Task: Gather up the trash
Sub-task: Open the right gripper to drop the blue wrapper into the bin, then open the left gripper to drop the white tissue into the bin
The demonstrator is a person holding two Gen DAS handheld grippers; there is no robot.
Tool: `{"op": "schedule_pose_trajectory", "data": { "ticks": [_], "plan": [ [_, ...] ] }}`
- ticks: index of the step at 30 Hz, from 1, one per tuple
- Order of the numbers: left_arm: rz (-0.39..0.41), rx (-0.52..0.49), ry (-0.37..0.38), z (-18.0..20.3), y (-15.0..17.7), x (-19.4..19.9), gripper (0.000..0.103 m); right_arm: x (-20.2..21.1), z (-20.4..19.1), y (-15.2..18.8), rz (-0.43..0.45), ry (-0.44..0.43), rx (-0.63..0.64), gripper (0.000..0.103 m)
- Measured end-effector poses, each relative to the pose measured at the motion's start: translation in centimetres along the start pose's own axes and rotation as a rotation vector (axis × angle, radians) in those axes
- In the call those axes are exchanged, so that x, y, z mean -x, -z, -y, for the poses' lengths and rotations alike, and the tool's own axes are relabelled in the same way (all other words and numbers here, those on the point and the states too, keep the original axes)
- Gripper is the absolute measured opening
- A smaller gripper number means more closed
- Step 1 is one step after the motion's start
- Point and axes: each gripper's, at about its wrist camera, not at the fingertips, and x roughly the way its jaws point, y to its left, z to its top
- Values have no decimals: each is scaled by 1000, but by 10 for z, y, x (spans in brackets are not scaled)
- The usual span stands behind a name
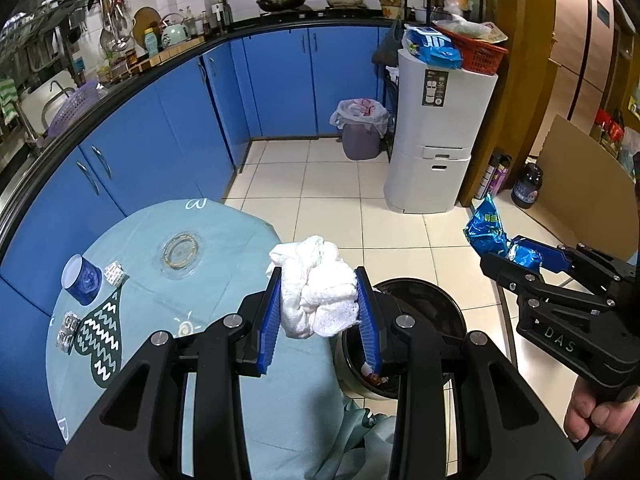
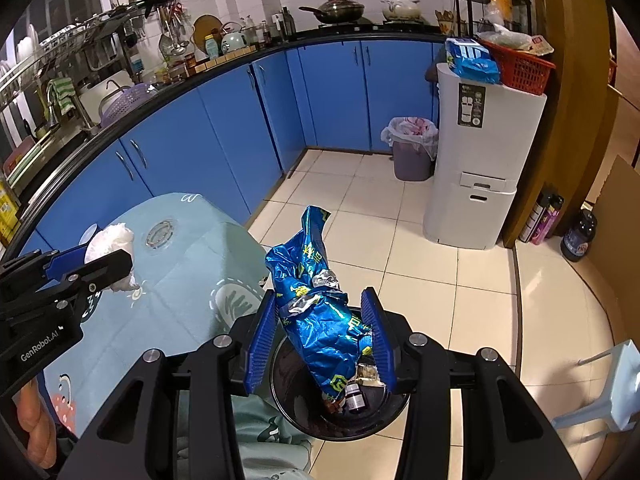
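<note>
My left gripper (image 1: 316, 284) is shut on a crumpled white tissue wad (image 1: 316, 296), held at the table's right edge beside the black trash bin (image 1: 444, 312). My right gripper (image 2: 320, 300) is shut on a crumpled blue foil snack bag (image 2: 320, 308), held directly above the black bin (image 2: 296, 408), which holds a small bottle and scraps. The right gripper with the bag also shows in the left wrist view (image 1: 516, 254). The left gripper with the tissue shows in the right wrist view (image 2: 116, 260). On the teal tablecloth (image 1: 224, 232) lie a blue cup (image 1: 82, 280) on its side and two blister packs (image 1: 114, 272).
A glass ashtray (image 1: 180, 254) sits mid-table. Blue cabinets (image 1: 160, 128) curve around the left and back. A lined grey waste bin (image 1: 362, 128) and a white tall unit (image 1: 440, 128) stand at the far floor. Bottles (image 1: 528, 186) stand by cardboard on the right.
</note>
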Motion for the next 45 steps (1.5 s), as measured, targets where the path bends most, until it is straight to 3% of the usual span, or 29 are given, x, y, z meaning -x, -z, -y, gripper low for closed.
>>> {"op": "schedule_pose_trajectory", "data": {
  "ticks": [6,7,8,9,10,18,25,44,45],
  "plan": [
    [12,-8,1,5,-8,-1,36,-8,7,0,-30,-8,-20,44],
    [13,-9,0,7,-8,-2,36,-10,8,1,-39,-11,-21,48],
    [14,-12,-1,8,-9,-2,36,-11,8,1,-42,-15,-25,56],
    [13,-14,-1,8,-9,-3,36,-10,10,2,-35,-22,-30,73],
    [10,-16,0,9,-9,-4,36,-9,11,1,-21,-19,-32,78],
    [0,-33,18,19,-13,-11,36,-8,19,0,6,112,-17,78],
    [0,-59,45,36,-18,-15,36,1,39,0,36,162,-53,78],
    [-1,-75,75,56,-30,-22,38,3,66,4,50,164,-122,78],
    [-4,-71,78,56,-31,-22,42,3,67,4,52,163,-124,78]
  ]
}}
